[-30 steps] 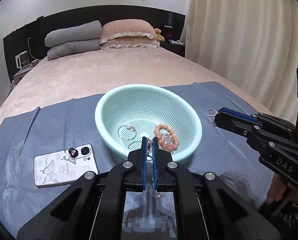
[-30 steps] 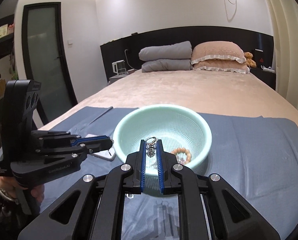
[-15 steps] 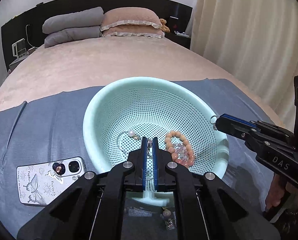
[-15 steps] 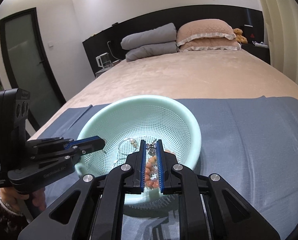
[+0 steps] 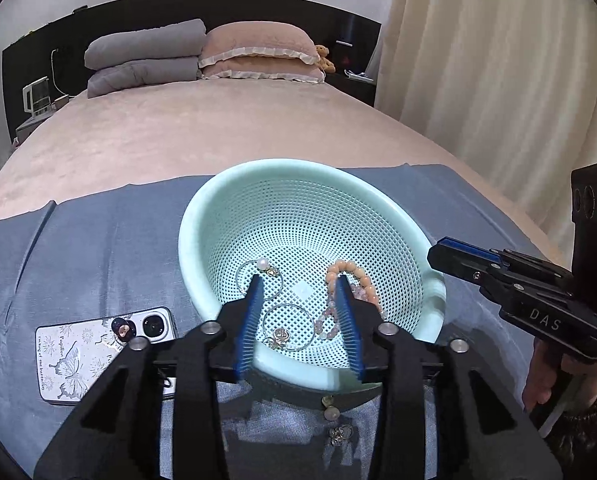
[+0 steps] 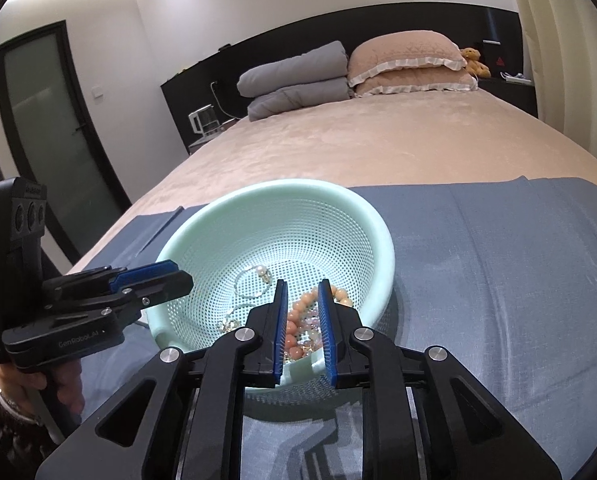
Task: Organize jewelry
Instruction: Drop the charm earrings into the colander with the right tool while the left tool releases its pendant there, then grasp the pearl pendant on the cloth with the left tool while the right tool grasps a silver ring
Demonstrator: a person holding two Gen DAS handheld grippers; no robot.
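A mint-green perforated basket [image 5: 430, 280] [image 6: 378, 224] sits on a blue-grey cloth [image 5: 98, 248] on the bed. Inside lie a peach bead bracelet [image 5: 354, 272] [image 6: 298, 312], a silver pearl bangle [image 5: 258, 276] [image 6: 254, 280] and a silver charm ring [image 5: 286, 326] [image 6: 228, 322]. My left gripper [image 5: 300, 284] is open and empty over the basket's near side. My right gripper [image 6: 302, 286] is open and empty above the bracelet; in the left wrist view it [image 5: 442, 254] hangs over the basket's right rim. Small loose pieces [image 5: 334, 420] lie on the cloth before the basket.
A phone in a white butterfly case [image 5: 98, 348] lies on the cloth left of the basket. Grey and pink pillows [image 5: 202, 56] lean on the dark headboard. Curtains [image 5: 498, 80] hang at the right. A dark door [image 6: 46, 128] stands at the left.
Both grippers have opened over the basket. The silver charm ring now lies in the basket, and the small piece has left the right jaws. Both moved closer over the basket.
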